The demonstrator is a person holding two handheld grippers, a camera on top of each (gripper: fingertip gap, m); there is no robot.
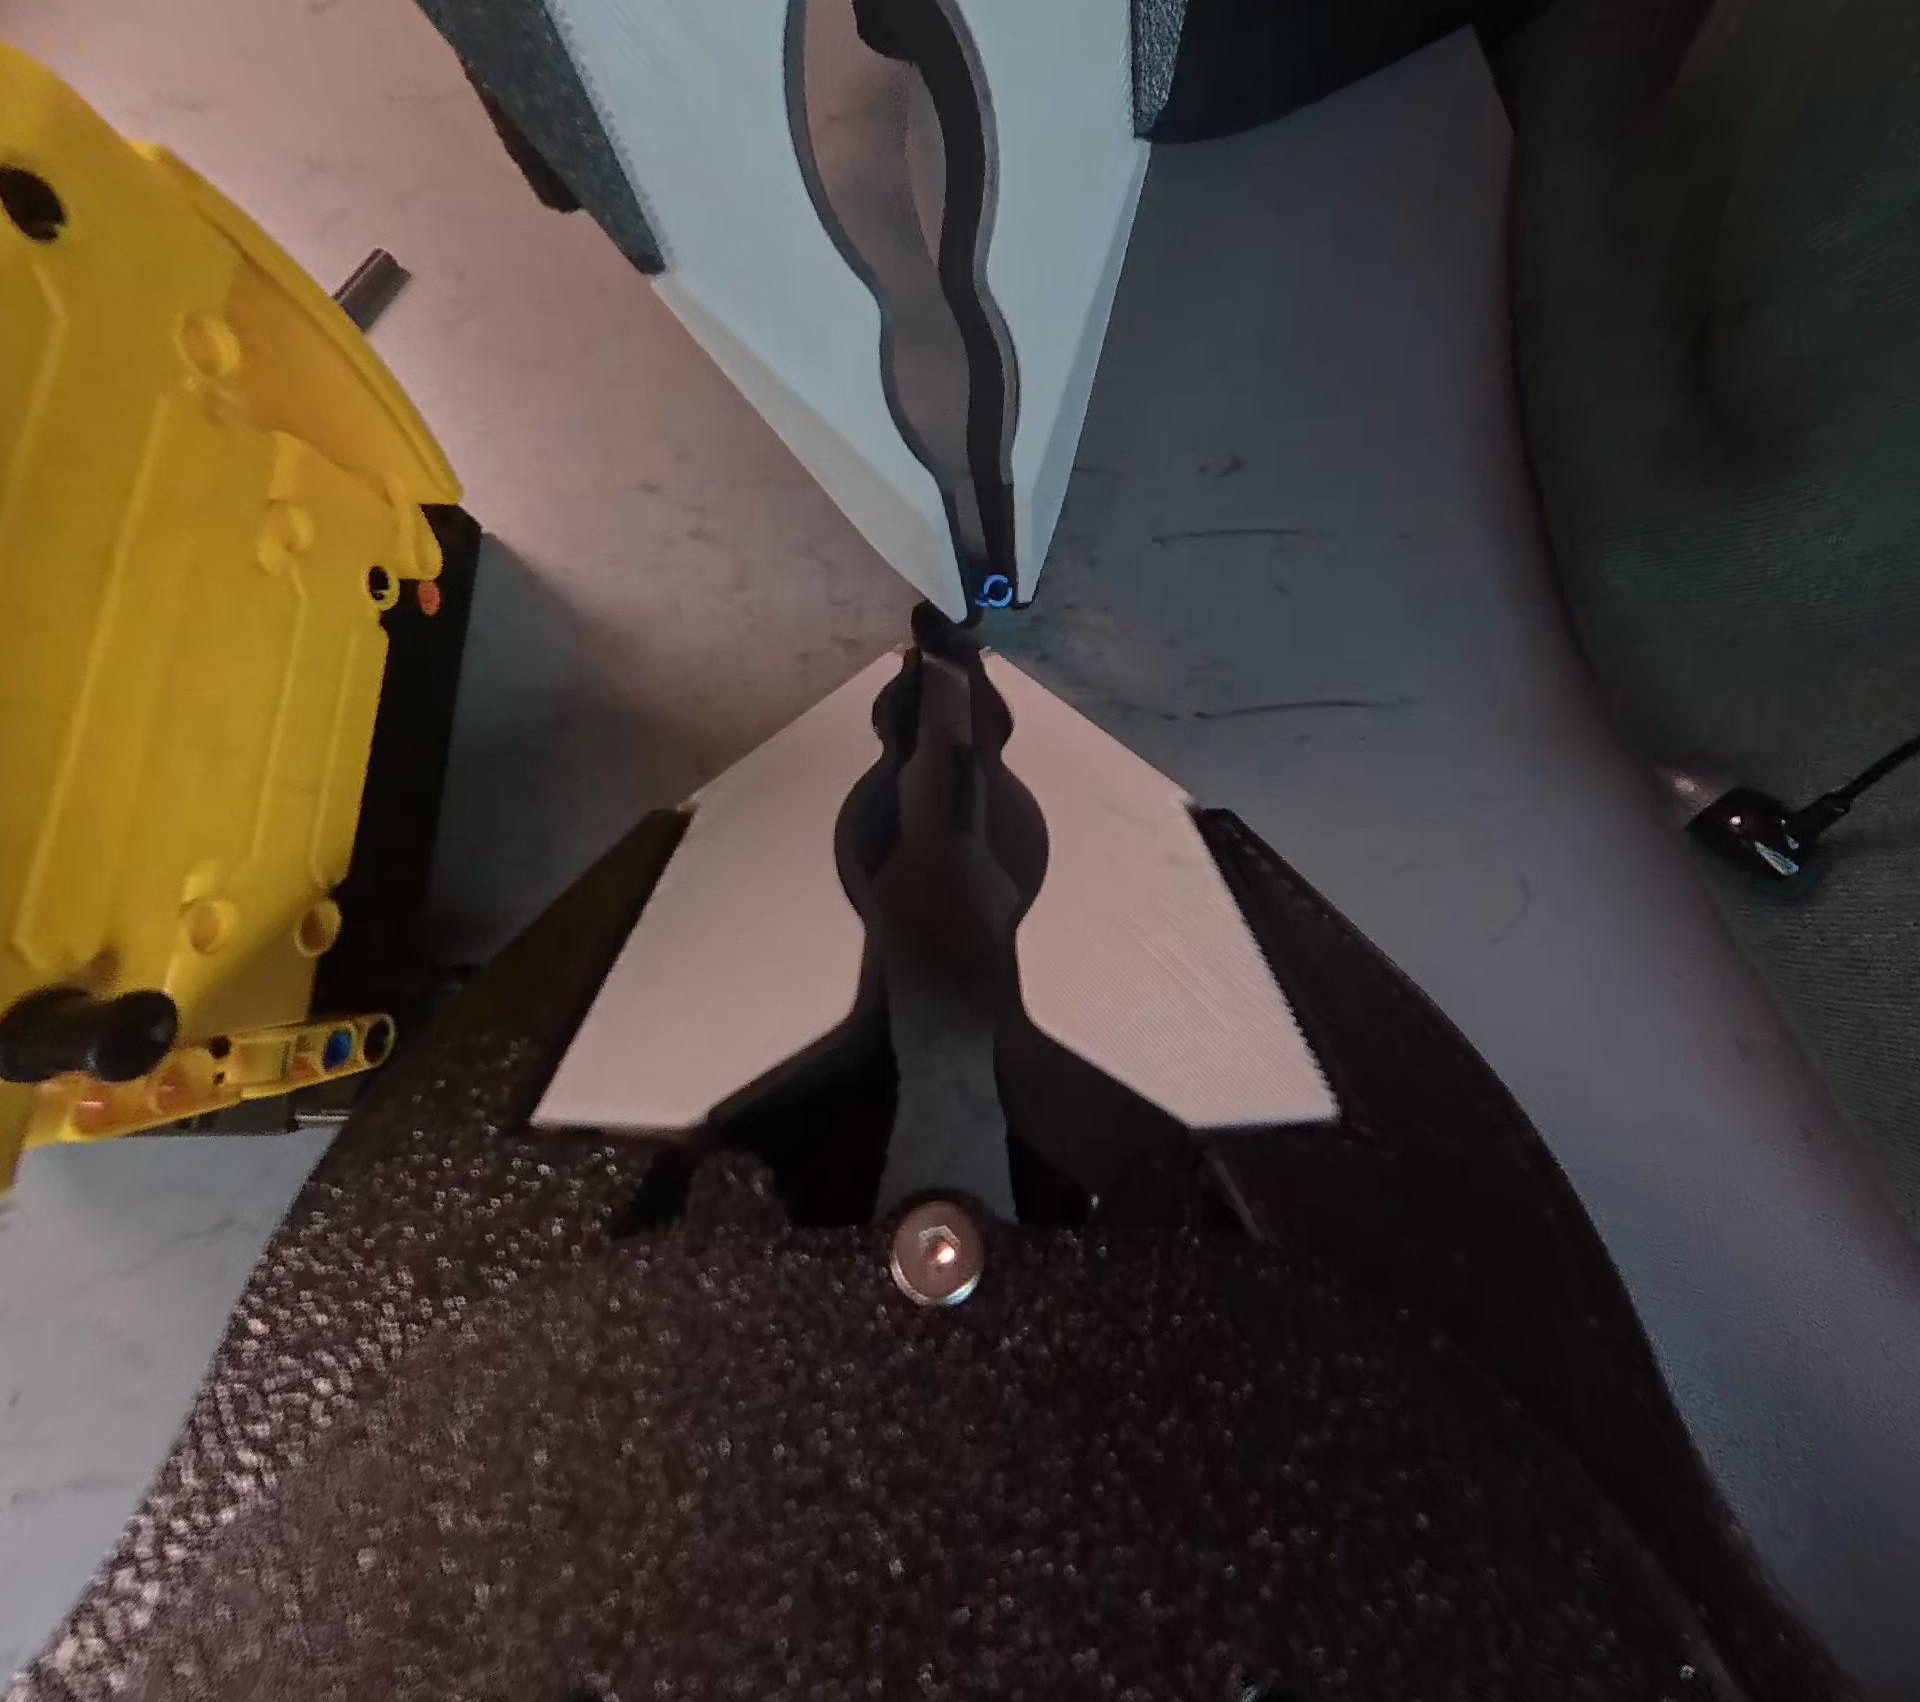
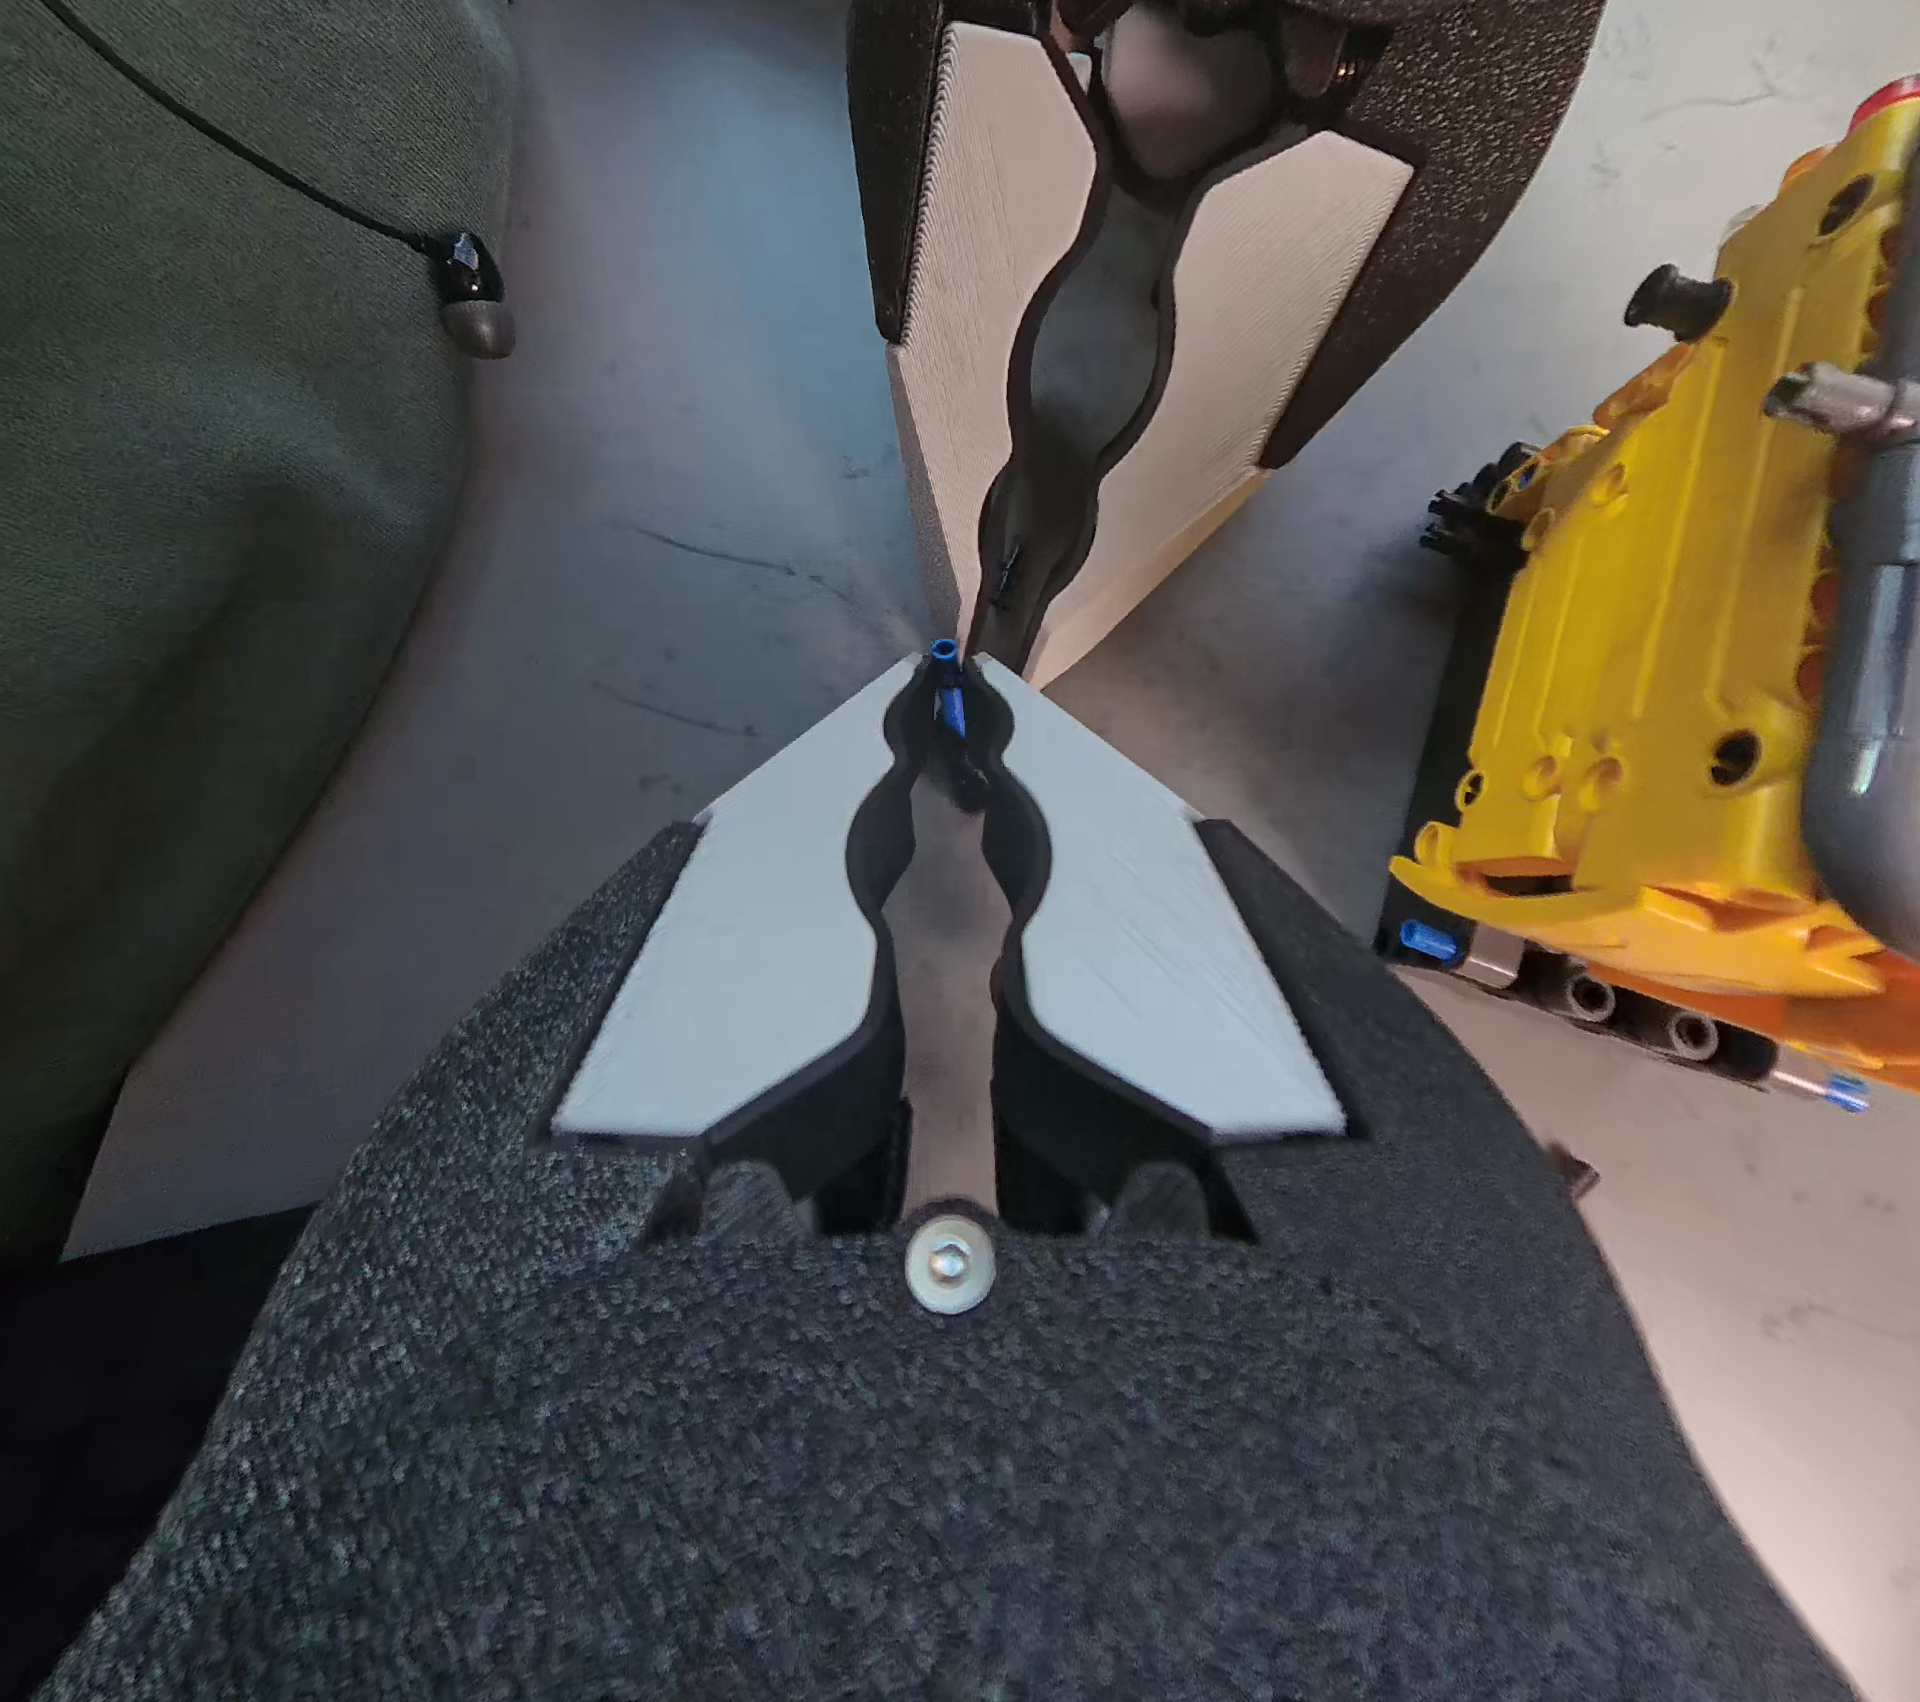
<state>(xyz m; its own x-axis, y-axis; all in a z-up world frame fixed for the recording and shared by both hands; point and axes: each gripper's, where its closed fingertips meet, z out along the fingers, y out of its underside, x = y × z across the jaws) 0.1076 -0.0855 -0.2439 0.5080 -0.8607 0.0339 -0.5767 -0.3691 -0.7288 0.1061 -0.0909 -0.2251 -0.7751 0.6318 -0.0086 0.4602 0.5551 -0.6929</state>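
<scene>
My right gripper [image 2: 948,663] is shut on a small blue pin [image 2: 947,688] whose end sticks out past the fingertips. My left gripper [image 1: 940,650] is shut on a small black pin [image 1: 924,622] held at its very tip. The two grippers meet tip to tip just above the grey tabletop [image 2: 665,426]. In the left wrist view the right gripper [image 1: 992,598] comes down from the top with the blue pin's [image 1: 995,590] round end showing. In the right wrist view the left gripper [image 2: 987,650] comes down from the top. The two pins are close together or touching.
A yellow brick-built model on a black base [image 1: 187,613] stands to the left in the left wrist view and to the right in the right wrist view [image 2: 1662,665]. A person's green garment [image 2: 208,302] with a black cord and toggle [image 2: 473,291] borders the table. Only a small space, under 4 cm, lies between the two pairs of fingers.
</scene>
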